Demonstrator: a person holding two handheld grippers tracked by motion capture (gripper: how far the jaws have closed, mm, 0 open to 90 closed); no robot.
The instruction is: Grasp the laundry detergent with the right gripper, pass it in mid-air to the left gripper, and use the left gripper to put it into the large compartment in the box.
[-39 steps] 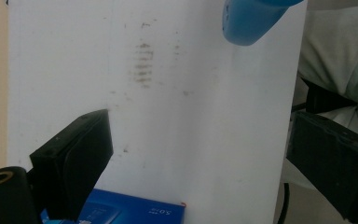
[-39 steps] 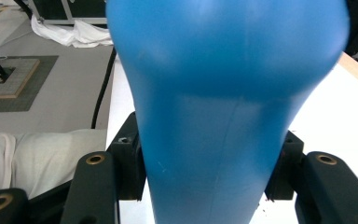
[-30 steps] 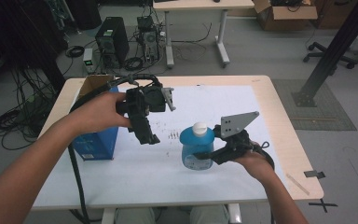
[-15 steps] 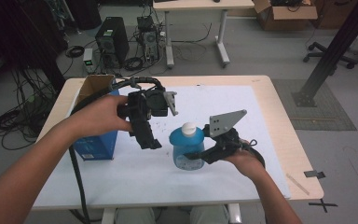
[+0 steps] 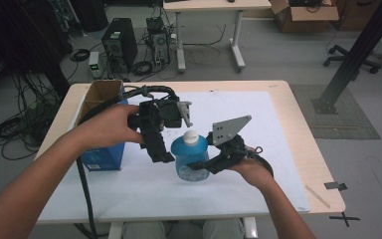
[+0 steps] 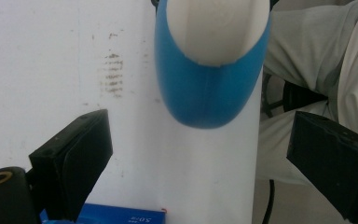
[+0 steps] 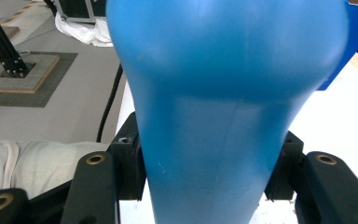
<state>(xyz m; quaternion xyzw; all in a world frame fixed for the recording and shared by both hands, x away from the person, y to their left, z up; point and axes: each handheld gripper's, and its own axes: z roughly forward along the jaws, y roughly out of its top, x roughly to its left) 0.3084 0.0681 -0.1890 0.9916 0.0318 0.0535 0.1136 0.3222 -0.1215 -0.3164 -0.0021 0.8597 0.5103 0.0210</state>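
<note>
A blue bottle point(image 5: 189, 158) with a white cap point(image 5: 191, 136) stays upright just above the white mat, my right gripper point(image 5: 204, 165) shut on its lower body from the right. In the right gripper view the bottle point(image 7: 214, 116) sits pinched between both pads point(image 7: 133, 163), and my right gripper point(image 7: 205, 177) is level. My left gripper point(image 5: 171, 135) is held at the bottle's left, close to the cap, and stands open. Its view looks down on the cap point(image 6: 214, 28) and blue shoulder point(image 6: 205, 98), which lie beyond the wide-apart jaws of my left gripper point(image 6: 200, 158) and touch neither.
A blue carton point(image 5: 102, 157) stands at the mat's left edge, with an open cardboard box point(image 5: 99, 94) behind it. The white mat point(image 5: 263, 129) covers most of the wooden table point(image 5: 303, 129). A thick black cable point(image 5: 84, 184) hangs off the front left.
My right gripper has carried the bottle leftward across the mat, up to the left gripper. The left gripper has hardly moved.
</note>
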